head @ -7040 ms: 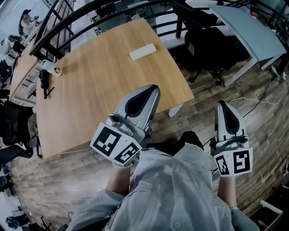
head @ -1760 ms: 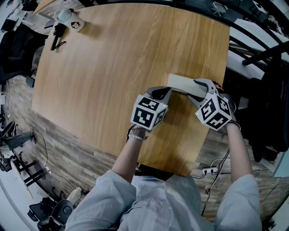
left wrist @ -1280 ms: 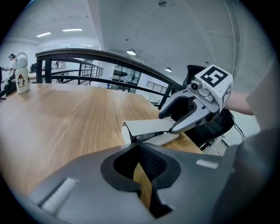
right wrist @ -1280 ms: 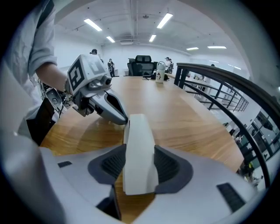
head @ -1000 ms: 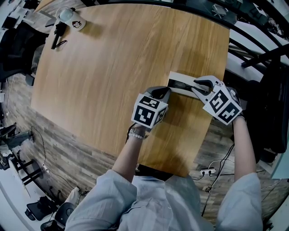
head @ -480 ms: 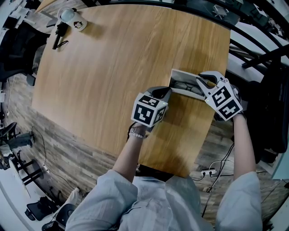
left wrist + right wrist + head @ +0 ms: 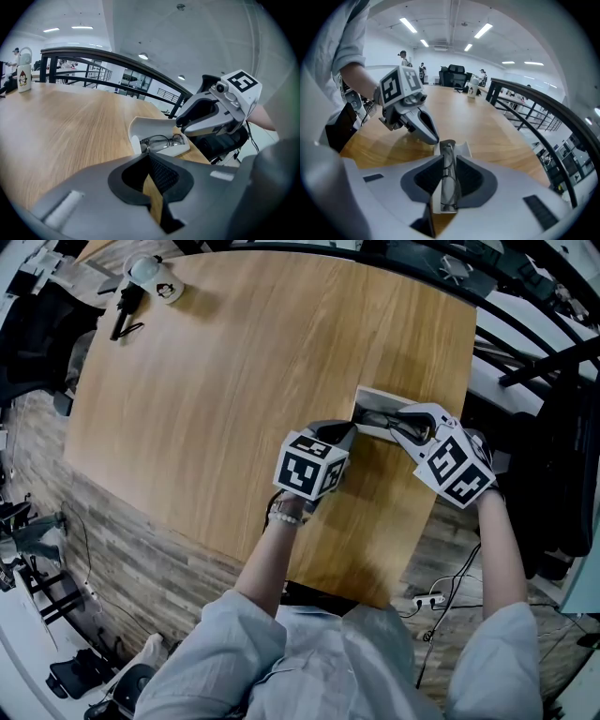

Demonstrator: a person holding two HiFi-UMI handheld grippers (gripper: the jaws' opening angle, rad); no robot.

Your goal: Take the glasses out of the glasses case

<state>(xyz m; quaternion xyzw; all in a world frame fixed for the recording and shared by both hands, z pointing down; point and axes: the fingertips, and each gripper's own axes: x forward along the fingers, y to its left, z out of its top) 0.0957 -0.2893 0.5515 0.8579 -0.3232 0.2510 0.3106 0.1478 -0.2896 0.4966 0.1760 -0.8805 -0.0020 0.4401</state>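
Observation:
The white glasses case lies open near the table's right edge, lid tipped back. The thin-framed glasses lie folded in its tray. My right gripper reaches down into the case from the right. Its jaws have just been opening, and the glasses lie lengthwise between the pads without being pinched. My left gripper rests at the case's left end, tips together with nothing between them. Whether it touches the case I cannot tell.
The wooden table ends just right of the case and close in front of me. A white mug and a black object sit at the far left corner. A dark railing runs past the far edge.
The case lid has gone from shut to open. My right gripper has moved from the case's right end inward over the glasses. The left gripper has stayed in place.

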